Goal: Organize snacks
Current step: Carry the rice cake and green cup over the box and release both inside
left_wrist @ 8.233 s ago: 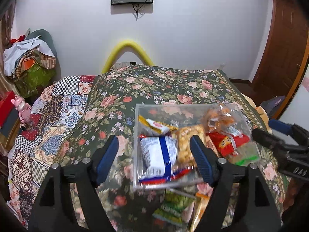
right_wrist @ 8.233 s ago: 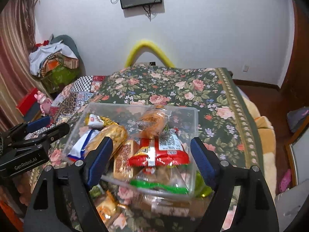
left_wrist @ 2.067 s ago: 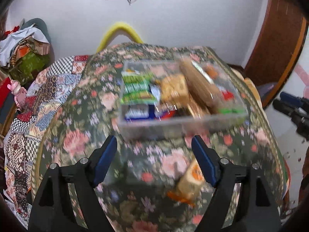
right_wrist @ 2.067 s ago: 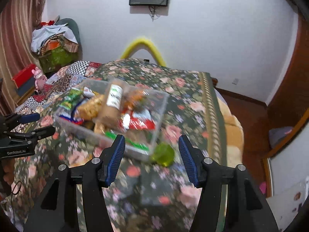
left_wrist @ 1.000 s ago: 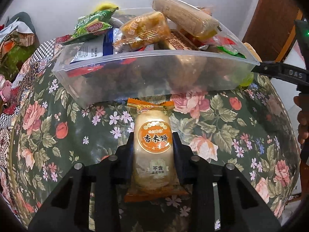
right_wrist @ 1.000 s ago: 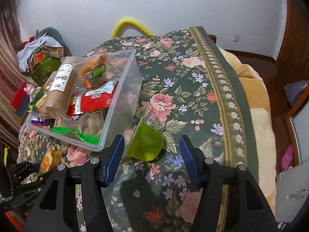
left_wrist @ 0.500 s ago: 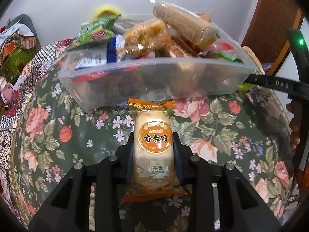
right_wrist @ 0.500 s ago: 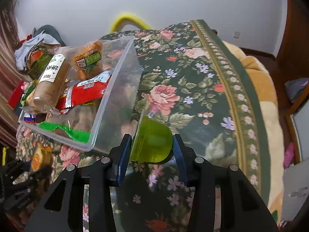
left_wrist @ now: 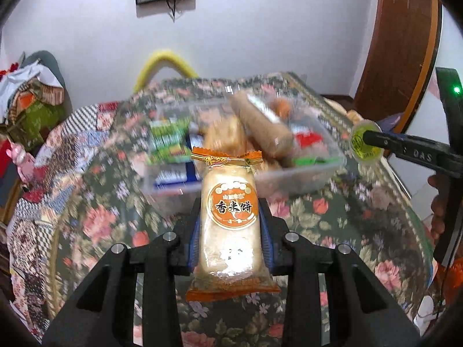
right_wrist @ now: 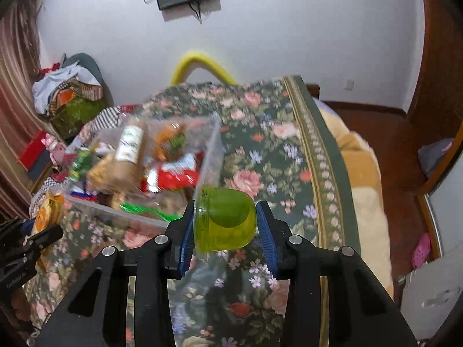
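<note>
Orange-and-clear wrapper: the rice cracker pack (left_wrist: 230,225) is sitting clamped lengthwise between the left gripper (left_wrist: 230,231) pads, raised above the floral bedspread (left_wrist: 332,219), just short of the clear plastic bin (left_wrist: 306,179). The green jelly cup (right_wrist: 224,221) is lying on its side, pinched by the right gripper (right_wrist: 225,228), off the bin's near right corner. The bin is looking heaped: a long brown roll (left_wrist: 262,128) and green packets (left_wrist: 166,141) are riding above the rim.

Judgement: both items are going in. Advise lifting each clear of the rim first, releasing low over a gap, one gripper at a time. The cup is smooth and rounded, so it is likely to roll off the heap.
</note>
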